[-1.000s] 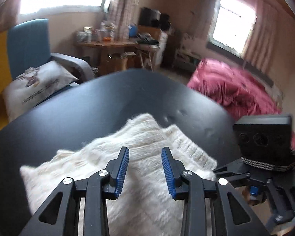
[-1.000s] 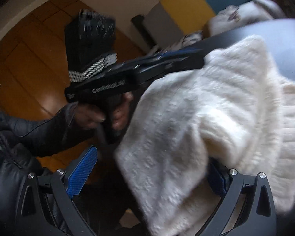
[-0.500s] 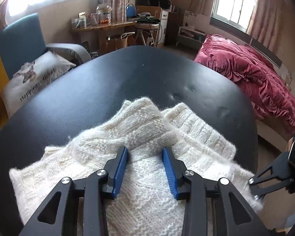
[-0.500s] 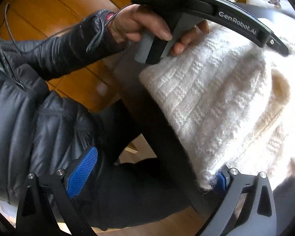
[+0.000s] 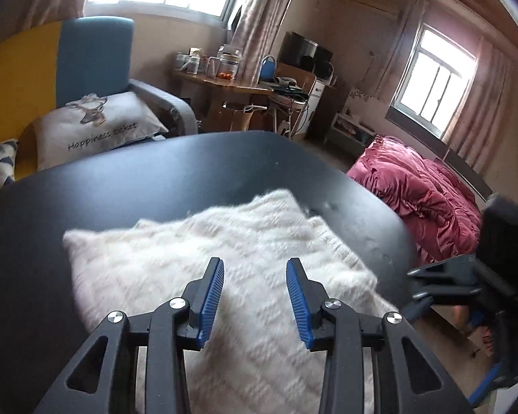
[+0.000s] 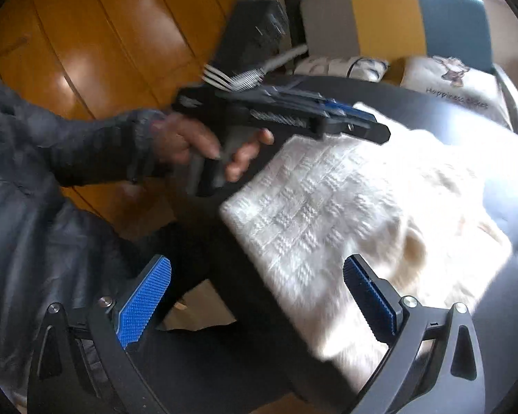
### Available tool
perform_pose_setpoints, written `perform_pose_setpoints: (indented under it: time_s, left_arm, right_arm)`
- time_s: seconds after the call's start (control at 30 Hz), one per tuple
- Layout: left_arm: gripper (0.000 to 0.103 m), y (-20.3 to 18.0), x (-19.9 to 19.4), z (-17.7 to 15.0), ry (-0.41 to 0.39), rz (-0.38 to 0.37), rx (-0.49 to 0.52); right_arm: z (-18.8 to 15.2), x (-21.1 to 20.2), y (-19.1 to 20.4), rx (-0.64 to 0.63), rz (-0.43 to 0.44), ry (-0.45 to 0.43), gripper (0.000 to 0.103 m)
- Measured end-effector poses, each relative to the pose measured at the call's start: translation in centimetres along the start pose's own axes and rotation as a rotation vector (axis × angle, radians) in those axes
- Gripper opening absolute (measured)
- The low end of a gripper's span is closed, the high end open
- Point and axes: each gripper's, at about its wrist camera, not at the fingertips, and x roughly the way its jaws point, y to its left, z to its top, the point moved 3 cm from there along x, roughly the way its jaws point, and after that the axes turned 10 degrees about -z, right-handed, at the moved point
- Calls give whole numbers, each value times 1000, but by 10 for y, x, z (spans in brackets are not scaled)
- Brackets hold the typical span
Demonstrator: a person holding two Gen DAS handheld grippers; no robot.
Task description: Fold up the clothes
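Observation:
A folded cream knit sweater (image 5: 203, 262) lies flat on the black table (image 5: 155, 179); it also shows in the right wrist view (image 6: 345, 214). My left gripper (image 5: 255, 296) hovers above the sweater's near part, its blue-padded jaws apart and empty. My right gripper (image 6: 259, 296) is open wide and empty, off the table's near right corner beside the sweater's edge. The left gripper also shows in the right wrist view (image 6: 362, 120), held in a hand above the sweater's far edge.
A blue and yellow armchair (image 5: 86, 69) with a printed pillow (image 5: 96, 127) stands behind the table. A red duvet (image 5: 421, 189) lies on a bed to the right. A cluttered wooden desk (image 5: 231, 82) stands by the window. The person's dark jacket (image 6: 51, 224) is at the table's near edge.
My right gripper has let go of the sweater's edge and drawn back off the corner. My left gripper has lifted off the sweater, which now lies flat and folded.

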Motion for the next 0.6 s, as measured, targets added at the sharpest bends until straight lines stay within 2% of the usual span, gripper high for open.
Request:
perform_pose_setpoints:
  time_s: [0.03,0.07,0.1,0.17,0.3,0.4,0.47,0.53,0.57,0.6]
  left_arm:
    - [38,3,3,-6,30,22,8]
    - [37,5,8,-12,63,44,25]
    - [38,3,7,-13,53,49,48]
    - [38,-1,7,-13,46,54,78]
    - [38,-6,-3,-6,12,44,97]
    - [38,-5,-19,-2,-54,48,68]
    - [38,4,-24,-1,-83,70,17]
    - [38,16,-23,-3,-74,85,-35]
    - [38,23,-21,-6,-58,90,-60]
    - [38,30,-18,-8,-42,95,-85]
  right_arm:
    - [-1,13,-3,-1,-7,37,102]
    - [-10,26,-16,17,-51,97,102]
    - [-15,27,-21,17,-66,65,102]
    - [-18,20,-28,79,-20,5,102]
    - [-11,12,-27,76,-42,26,102]
    - [12,3,-12,16,-102,-30,102]
    - [32,-5,-15,-18,-158,-99,102]
    - [54,-6,-23,-50,-241,-162,102]
    - [60,-2,-31,-49,-273,-158,102]
    - [62,10,-41,-23,-272,-118,102]
